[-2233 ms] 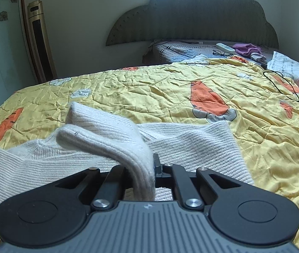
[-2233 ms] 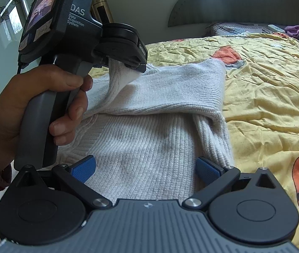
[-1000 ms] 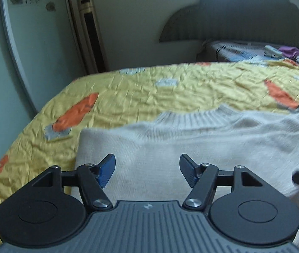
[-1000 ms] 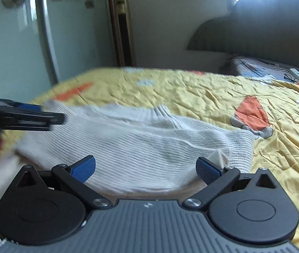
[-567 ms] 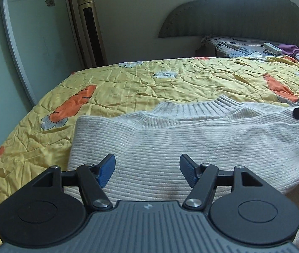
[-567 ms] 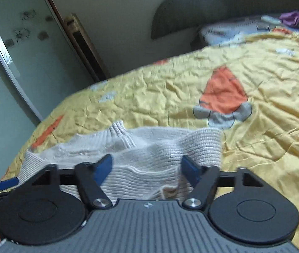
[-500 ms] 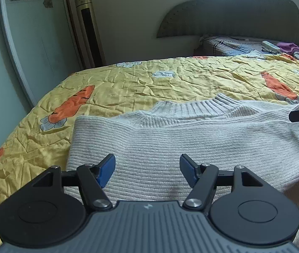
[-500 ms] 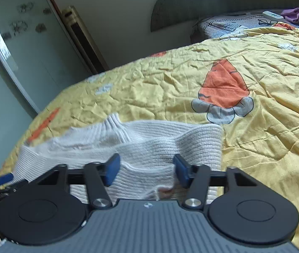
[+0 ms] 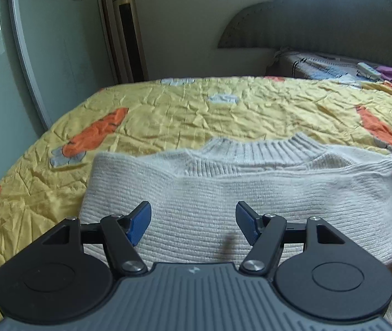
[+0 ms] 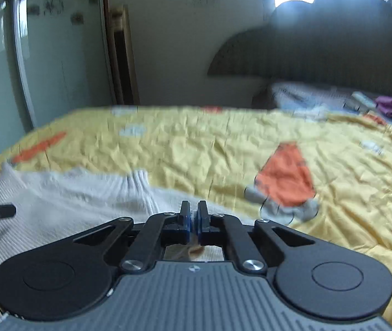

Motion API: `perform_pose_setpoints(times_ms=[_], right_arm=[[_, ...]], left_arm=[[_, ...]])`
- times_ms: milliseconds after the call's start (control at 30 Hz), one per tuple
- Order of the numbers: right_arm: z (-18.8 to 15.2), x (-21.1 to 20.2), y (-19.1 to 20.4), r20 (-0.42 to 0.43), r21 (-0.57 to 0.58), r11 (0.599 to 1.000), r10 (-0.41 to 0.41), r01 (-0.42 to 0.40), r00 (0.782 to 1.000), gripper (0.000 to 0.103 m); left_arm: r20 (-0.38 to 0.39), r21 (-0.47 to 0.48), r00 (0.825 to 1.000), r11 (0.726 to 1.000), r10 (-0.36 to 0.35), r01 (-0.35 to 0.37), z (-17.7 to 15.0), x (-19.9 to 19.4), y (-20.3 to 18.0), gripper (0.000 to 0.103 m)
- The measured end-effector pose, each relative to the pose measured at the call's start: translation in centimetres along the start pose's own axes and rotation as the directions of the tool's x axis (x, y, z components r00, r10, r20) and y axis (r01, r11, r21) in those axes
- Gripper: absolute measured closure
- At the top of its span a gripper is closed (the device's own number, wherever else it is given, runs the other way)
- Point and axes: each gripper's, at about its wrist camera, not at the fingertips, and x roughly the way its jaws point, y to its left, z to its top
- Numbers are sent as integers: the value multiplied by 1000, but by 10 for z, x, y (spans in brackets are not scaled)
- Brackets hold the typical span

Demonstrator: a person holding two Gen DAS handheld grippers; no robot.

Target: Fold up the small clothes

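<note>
Yellow carrot bedspread (image 9: 251,110) carries everything. Right claw (image 10: 193,220) is closing on the white sweater's (image 9: 251,193) right edge; left claw (image 9: 193,222), half-wide and empty, hovers over its left part; the sweater's long axis runs crosswise.

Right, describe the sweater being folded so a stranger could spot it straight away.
Start at the big bed with the yellow quilt printed with orange carrots. On its near edge lies the sweater, folded flat, ribbed collar toward the headboard. It is the only cream, ribbed-knit piece there; the other clothes by the headboard are purple.
</note>
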Motion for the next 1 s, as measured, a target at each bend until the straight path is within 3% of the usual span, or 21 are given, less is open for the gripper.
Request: perform_pose_setpoints(times_ms=[33,100,200,300,367,433,500,567,667,700,767,833,1000], right_arm=[[-3,4,0,-19,-7,999,-44,44,999,86],[-10,-7,3,30,10,995,-98,97,995,71],[-17,-40,12,131,42,996,-89,84,987,53],[-27,-46,32,73,-54,998,33,-30,997,39],[-33,-31,42,0,-125,992,-16,16,1000,22],[-35,-21,38,-38,-114,993,-42,37,998,20],[-31,-32,32,-18,-23,999,-25,25,1000,21],[-31,-47,35,27,-18,1000,1,-1,1000,19],[-40,-42,46,-32,-101,995,-20,17,999,3],[-45,-37,47,-62,-120,992,-33,26,998,2],[-48,-41,41,-56,-52,998,-25,22,998,1],[-48,-56,37,-46,19,1000,-9,10,999,2],[-66,-105,43,-24,34,997,66,-65,998,2]], left_arm=[[-12,-5,1000,1000,-4,4,-2,3,0,36],[-15,-9,1000,1000,-5,5,-4,4,1,36],[-4,4,1000,1000,-1,1,-7,1,0,36],[-7,3,1000,1000,-11,11,-7,0,0,36],[-15,11,1000,1000,-8,9,-8,1,-2,36],[-19,16,1000,1000,-3,3,-10,0,-2,36],[-19,15,1000,1000,-8,8,-11,-4,0,36],[-16,13,1000,1000,-14,14,-12,-9,3,36],[-26,15,1000,1000,-9,9,-16,-11,5,35],[-35,20,999,1000,-3,4,-18,-10,5,32],[-47,28,999,1000,13,-12,-21,-12,7,31],[-43,14,999,1000,11,-10,-25,-21,13,30],[-35,2,999,1000,-19,19,-47,-59,34,30]])
